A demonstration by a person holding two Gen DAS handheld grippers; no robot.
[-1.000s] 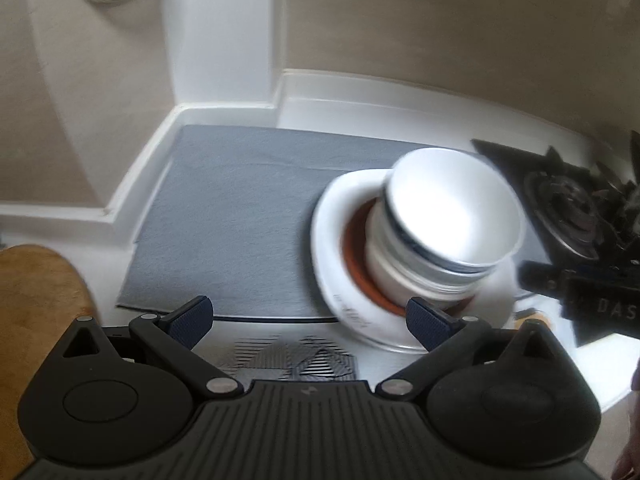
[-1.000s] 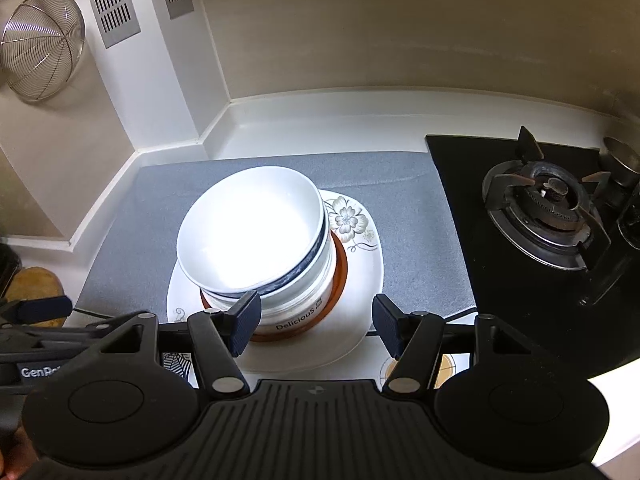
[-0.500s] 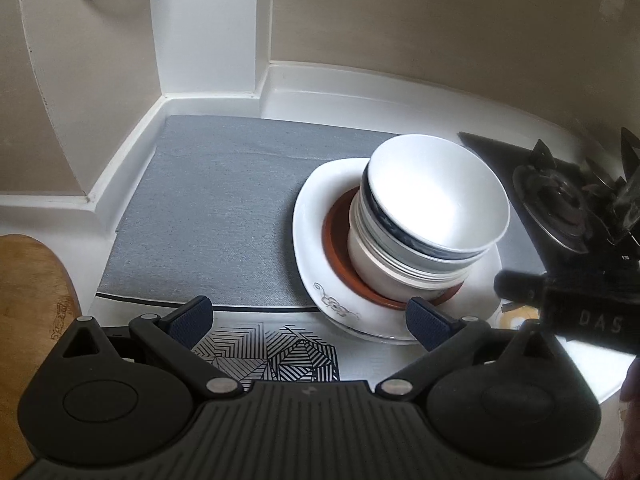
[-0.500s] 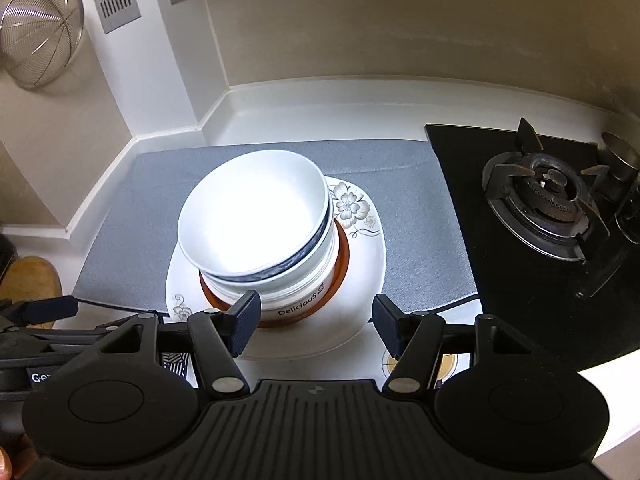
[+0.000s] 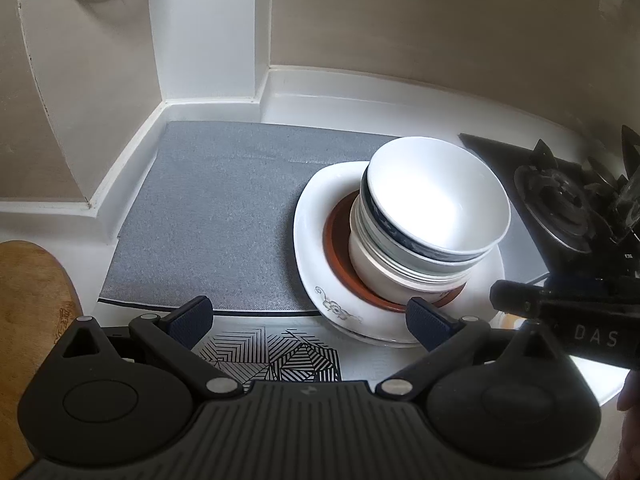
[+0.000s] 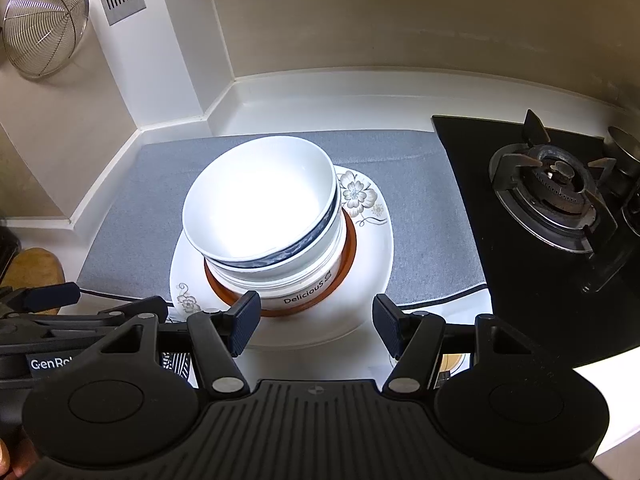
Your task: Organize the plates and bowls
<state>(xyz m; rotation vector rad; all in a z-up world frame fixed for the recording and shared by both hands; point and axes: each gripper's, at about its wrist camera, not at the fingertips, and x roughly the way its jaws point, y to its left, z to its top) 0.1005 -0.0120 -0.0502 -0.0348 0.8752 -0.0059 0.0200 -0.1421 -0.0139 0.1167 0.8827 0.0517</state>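
Beside gas burner (image 6: pixel 554 196), stacked bowls (image 6: pixel 264 216) on plate (image 6: pixel 376 248), grey mat (image 5: pixel 224 208); both hand-held grippers (image 5: pixel 308 318) (image 6: pixel 316 322) wide, empty.

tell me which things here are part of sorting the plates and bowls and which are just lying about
Part of the job:
- stacked bowls
- orange-rimmed plate
- floral plate
- grey mat under them

Just lying about:
- gas burner
- wire strainer on the wall
- wooden board
- patterned mat
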